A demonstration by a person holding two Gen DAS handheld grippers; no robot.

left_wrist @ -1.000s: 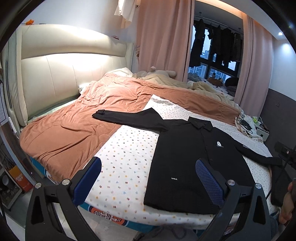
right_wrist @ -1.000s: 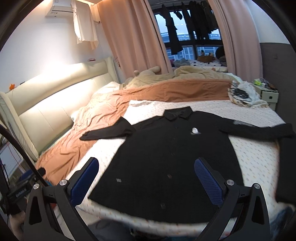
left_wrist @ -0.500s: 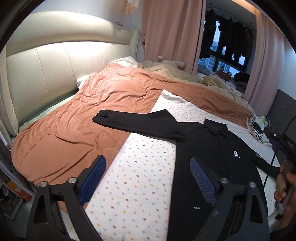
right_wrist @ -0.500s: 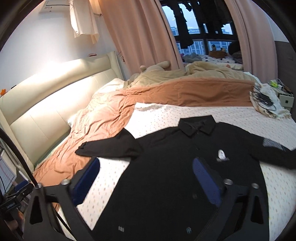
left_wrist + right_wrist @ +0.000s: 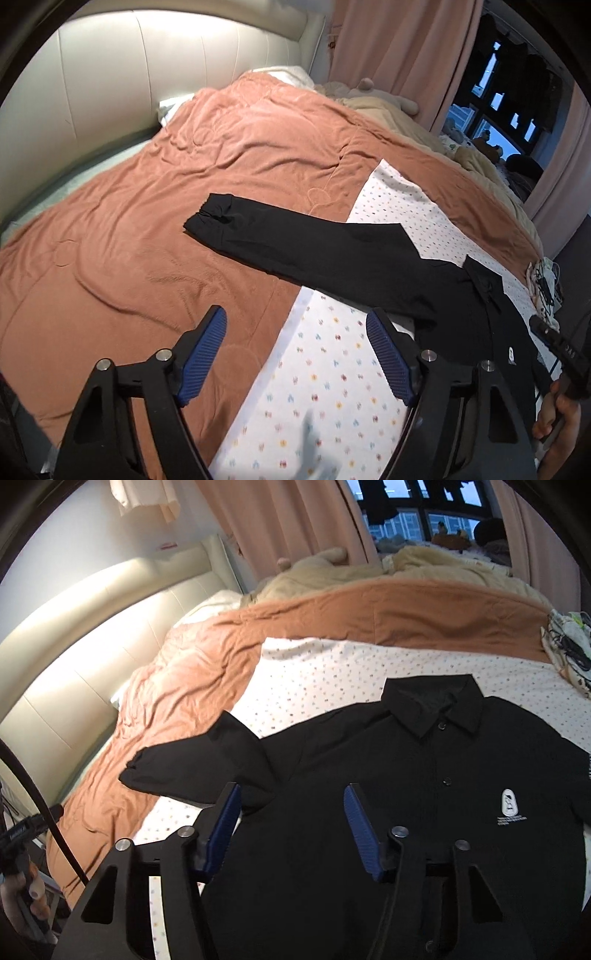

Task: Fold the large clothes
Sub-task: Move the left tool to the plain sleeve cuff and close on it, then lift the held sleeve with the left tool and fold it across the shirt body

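Observation:
A black long-sleeved shirt (image 5: 424, 794) lies flat, front up, on the bed, with collar, buttons and a white chest logo. Its left sleeve (image 5: 295, 240) stretches out over the orange blanket, cuff at the far end. My left gripper (image 5: 295, 350) is open and empty, hovering above the dotted sheet just short of that sleeve. My right gripper (image 5: 291, 823) is open and empty, above the shirt's chest near the left shoulder. The shirt's right sleeve runs out of view.
An orange blanket (image 5: 147, 221) covers the bed's left half, and a white dotted sheet (image 5: 325, 387) lies under the shirt. A cream padded headboard (image 5: 110, 74) stands on the left. Beige bedding (image 5: 424, 568), pink curtains and a window lie beyond. Cables on cloth (image 5: 569, 646) sit far right.
Both grippers have moved forward and lower over the bed. The left one now points at the outstretched sleeve, the right one at the shirt's chest. The shirt has not moved.

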